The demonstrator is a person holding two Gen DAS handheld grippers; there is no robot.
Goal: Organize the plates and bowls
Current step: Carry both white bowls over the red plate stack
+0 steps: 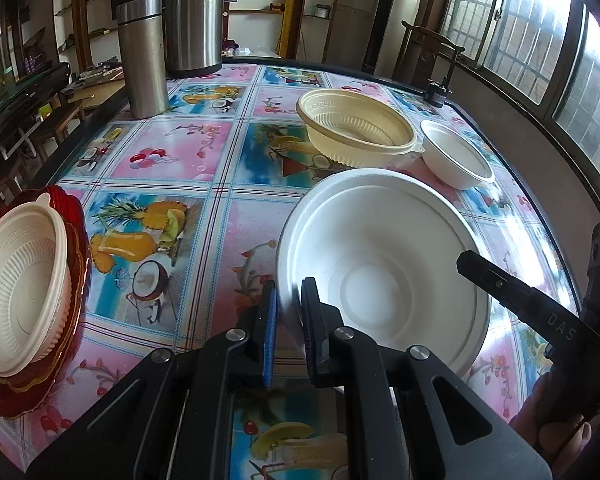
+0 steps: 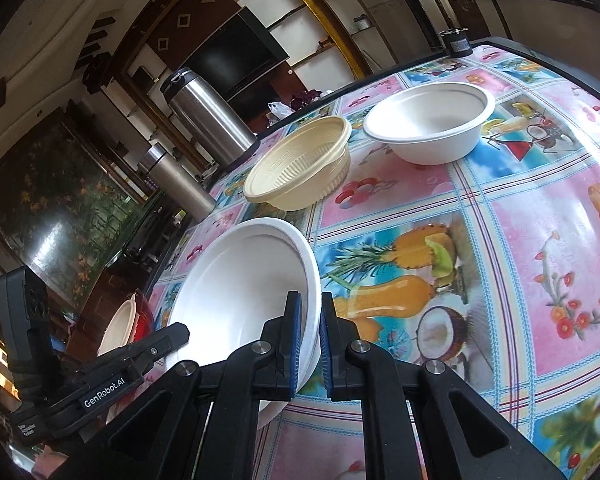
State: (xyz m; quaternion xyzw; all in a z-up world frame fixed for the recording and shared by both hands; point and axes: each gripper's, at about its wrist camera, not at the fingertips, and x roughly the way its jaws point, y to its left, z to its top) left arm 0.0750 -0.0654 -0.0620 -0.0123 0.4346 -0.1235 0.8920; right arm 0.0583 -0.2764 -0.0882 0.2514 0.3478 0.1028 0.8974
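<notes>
A large white bowl hangs tilted over the patterned tablecloth, held from both sides. My left gripper is shut on its left rim. On the opposite rim my right gripper is shut too; one of its fingers shows in the left wrist view. A cream ribbed bowl and a smaller white bowl sit side by side farther back. At the table's left edge another cream bowl rests on stacked red plates.
Two steel flasks stand at the far left corner of the table. A small black object sits at the far right edge, with a wooden chair behind it. Bare cloth lies between the red plates and the held bowl.
</notes>
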